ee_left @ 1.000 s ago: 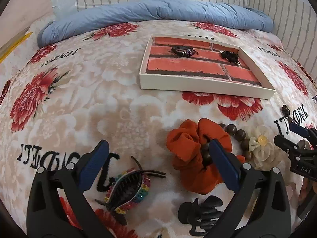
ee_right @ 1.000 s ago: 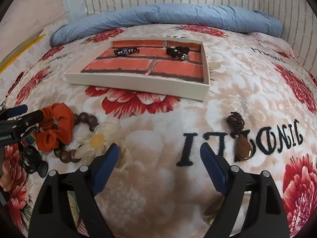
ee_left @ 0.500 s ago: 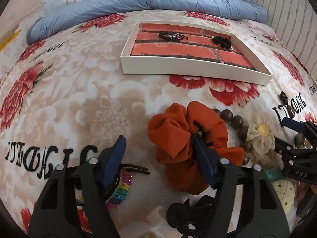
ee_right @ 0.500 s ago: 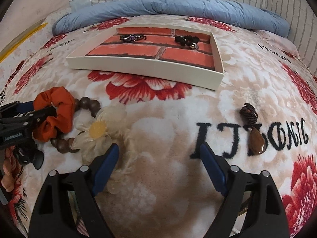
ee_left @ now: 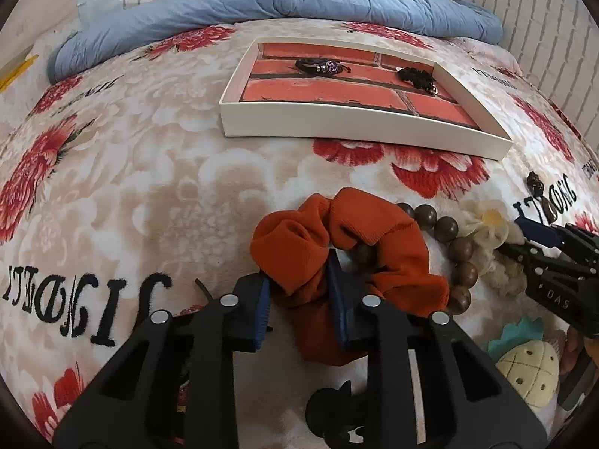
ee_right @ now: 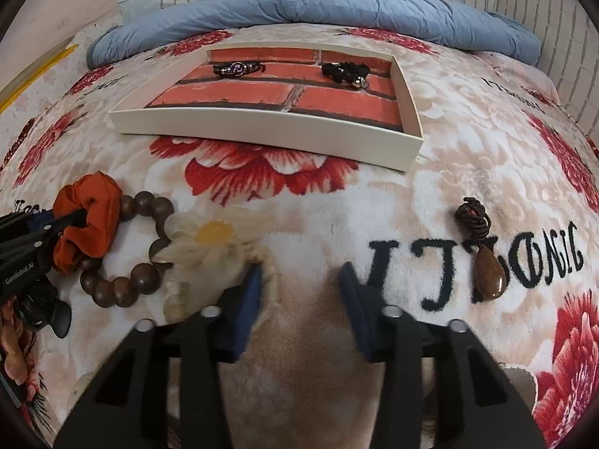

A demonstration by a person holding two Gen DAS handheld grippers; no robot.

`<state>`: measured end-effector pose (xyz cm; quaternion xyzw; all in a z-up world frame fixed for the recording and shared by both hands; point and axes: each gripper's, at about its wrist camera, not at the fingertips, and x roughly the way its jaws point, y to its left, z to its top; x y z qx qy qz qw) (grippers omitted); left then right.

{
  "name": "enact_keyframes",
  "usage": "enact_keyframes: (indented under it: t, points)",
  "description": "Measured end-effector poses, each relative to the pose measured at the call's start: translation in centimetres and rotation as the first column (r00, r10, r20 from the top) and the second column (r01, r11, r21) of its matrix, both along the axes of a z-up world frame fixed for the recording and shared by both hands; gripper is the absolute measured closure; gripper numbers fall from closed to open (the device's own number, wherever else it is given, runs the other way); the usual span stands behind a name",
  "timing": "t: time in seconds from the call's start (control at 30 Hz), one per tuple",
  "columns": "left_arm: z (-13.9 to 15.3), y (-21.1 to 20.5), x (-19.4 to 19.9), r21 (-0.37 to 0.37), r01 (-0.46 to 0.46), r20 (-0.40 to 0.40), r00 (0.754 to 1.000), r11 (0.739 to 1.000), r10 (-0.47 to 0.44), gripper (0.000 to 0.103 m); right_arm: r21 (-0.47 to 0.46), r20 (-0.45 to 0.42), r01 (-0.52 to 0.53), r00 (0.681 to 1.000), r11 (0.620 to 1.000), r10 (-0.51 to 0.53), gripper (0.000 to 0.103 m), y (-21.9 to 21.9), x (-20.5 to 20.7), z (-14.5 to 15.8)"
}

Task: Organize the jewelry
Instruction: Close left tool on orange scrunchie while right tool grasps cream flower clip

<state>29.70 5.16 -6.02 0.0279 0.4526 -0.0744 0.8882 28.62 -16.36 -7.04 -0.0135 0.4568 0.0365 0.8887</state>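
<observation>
An orange scrunchie (ee_left: 374, 232) lies on the flowered blanket over a wooden bead bracelet (ee_left: 445, 230). My left gripper (ee_left: 297, 277) is closing on it: one pad runs through the scrunchie's hole, the other presses its outer fold. My right gripper (ee_right: 301, 273) is also closing, with only bare blanket between its fingers and a cream fabric flower (ee_right: 209, 235) against its left finger. A white tray (ee_left: 355, 131) with a brick-print floor holds a dark bracelet (ee_left: 322, 67) and a black beaded piece (ee_left: 417, 76). A brown teardrop pendant (ee_right: 488, 273) lies to the right.
A black claw clip (ee_left: 337, 411) sits under my left gripper, and a pineapple-shaped plush piece (ee_left: 528, 363) lies near the right gripper. A rolled blue duvet (ee_left: 299, 3) and a brick-pattern wall bound the far side of the bed.
My left gripper came down onto the scrunchie and its jaws narrowed from wide to gripping a fold. The right gripper's jaws also narrowed, staying in place.
</observation>
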Motion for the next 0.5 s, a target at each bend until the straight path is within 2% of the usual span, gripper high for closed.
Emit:
enact_keyframes:
  t: [0.03, 0.1, 0.17, 0.33, 0.5]
  points:
    - [0.0, -0.2, 0.0, 0.003, 0.005, 0.006, 1.000, 1.000, -0.005, 0.081, -0.003, 0.001, -0.004, 1.000, 1.000, 0.004, 0.071, 0.1, 0.0, 0.0]
    - [0.1, -0.3, 0.0, 0.008, 0.005, 0.014, 1.000, 1.000, -0.005, 0.084, -0.005, 0.002, -0.015, 1.000, 1.000, 0.015, 0.085, 0.3, 0.0, 0.1]
    - [0.2, -0.2, 0.0, 0.008, 0.004, 0.021, 1.000, 1.000, -0.004, 0.086, -0.009, 0.007, -0.029, 1.000, 1.000, 0.029, 0.093, 0.6, 0.0, 0.1]
    - [0.5, 0.0, -0.1, -0.005, -0.001, 0.039, 0.999, 1.000, 0.001, 0.088, 0.002, 0.013, -0.034, 0.999, 0.999, 0.034, 0.095, 0.5, -0.1, 0.4]
    - [1.4, 0.3, -0.1, -0.015, -0.012, 0.064, 0.998, 1.000, 0.013, 0.090, 0.002, 0.057, -0.036, 0.998, 0.999, 0.036, 0.096, 0.3, -0.5, 1.4]
